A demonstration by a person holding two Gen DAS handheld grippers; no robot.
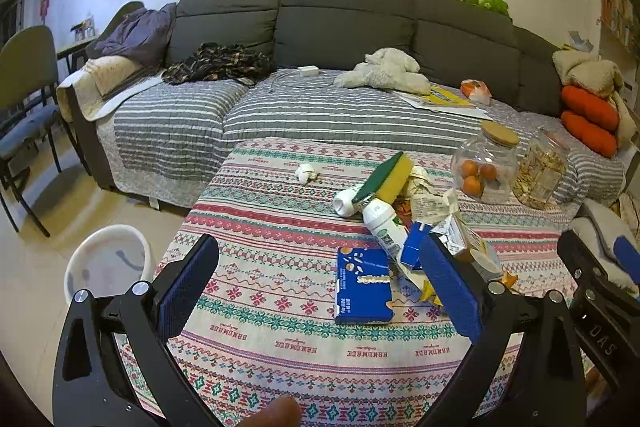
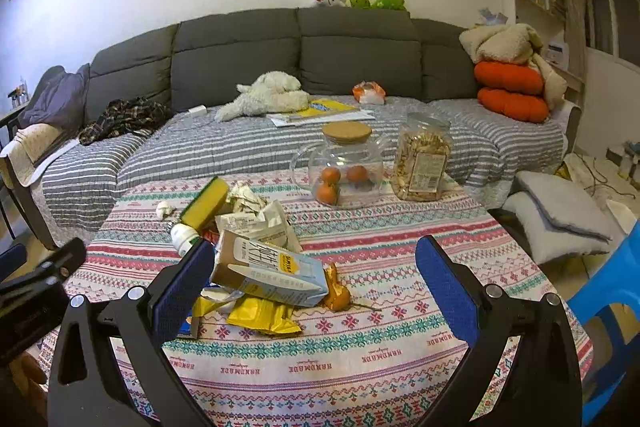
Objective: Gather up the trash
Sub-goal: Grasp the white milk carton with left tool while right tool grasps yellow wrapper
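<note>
**Both jaws wide over a littered worktop**

Left gripper (image 1: 320, 279): jaws wide, empty, above a blue box (image 1: 363, 286) lying flat. Right gripper (image 2: 316, 283): jaws wide, empty, framing a carton (image 2: 268, 269) atop a yellow wrapper (image 2: 262, 317). Behind, on the worktop (image 2: 360, 359): bottle (image 1: 382, 223), sponge (image 1: 387, 177), crumpled paper (image 2: 246, 199). Beyond: glass jar (image 2: 344, 167). On floor, left: white bin (image 1: 108, 261).

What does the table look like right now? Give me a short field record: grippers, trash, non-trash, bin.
left gripper: open, empty, above table
right gripper: open, empty, above table
trash pile: blue box, white bottle, milk carton, yellow wrapper, crumpled paper
stray trash: small paper wad
non-trash: sponge, glass jar of oranges, snack jar
bin: white bin on floor, left of table
</note>
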